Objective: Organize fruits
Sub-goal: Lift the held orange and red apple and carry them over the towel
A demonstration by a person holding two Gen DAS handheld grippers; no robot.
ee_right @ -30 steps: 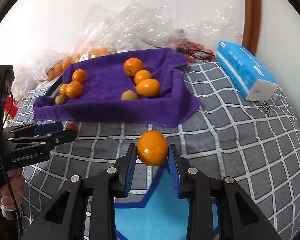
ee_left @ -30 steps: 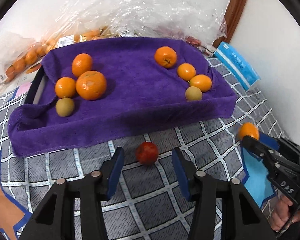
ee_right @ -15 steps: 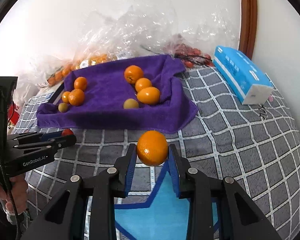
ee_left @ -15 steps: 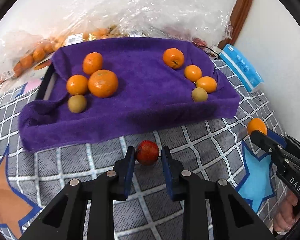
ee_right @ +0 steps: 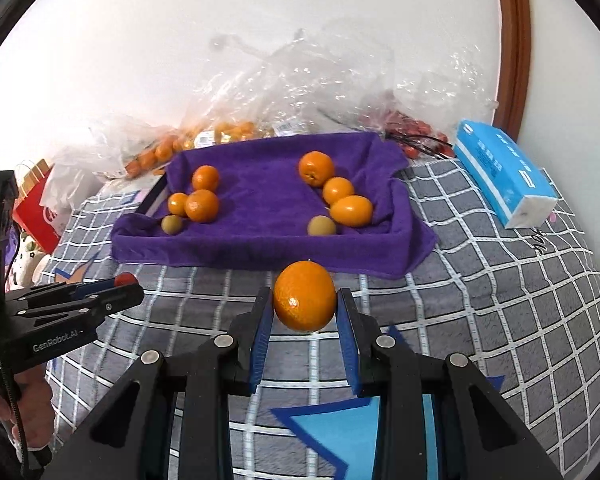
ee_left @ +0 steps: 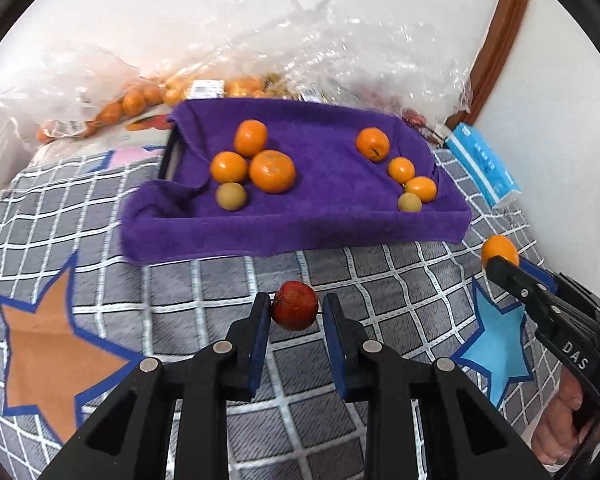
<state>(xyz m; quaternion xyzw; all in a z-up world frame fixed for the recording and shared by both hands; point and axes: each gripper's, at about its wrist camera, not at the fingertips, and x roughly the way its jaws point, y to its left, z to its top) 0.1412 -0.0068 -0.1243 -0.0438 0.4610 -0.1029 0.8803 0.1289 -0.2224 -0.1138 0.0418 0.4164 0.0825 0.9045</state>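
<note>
Both tools loaded, tray straight ahead.

A small red fruit [ee_left: 294,311] is pinched in the left tool [ee_left: 294,314], an orange [ee_right: 304,296] clamped in the right tool [ee_right: 304,312]; both are held clear of the bed's checked blanket [ee_right: 500,288]. The purple-towelled tray [ee_left: 300,224] lies directly beyond both, approx. equidistant; its fruit sits in 2 side clusters w/ the middle bare.

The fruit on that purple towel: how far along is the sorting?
Eight pieces already sit on the purple towel, four at each end. In hand: the left gripper grips a red fruit; the right gripper grips an orange. Left: setting both on the towel.
</note>
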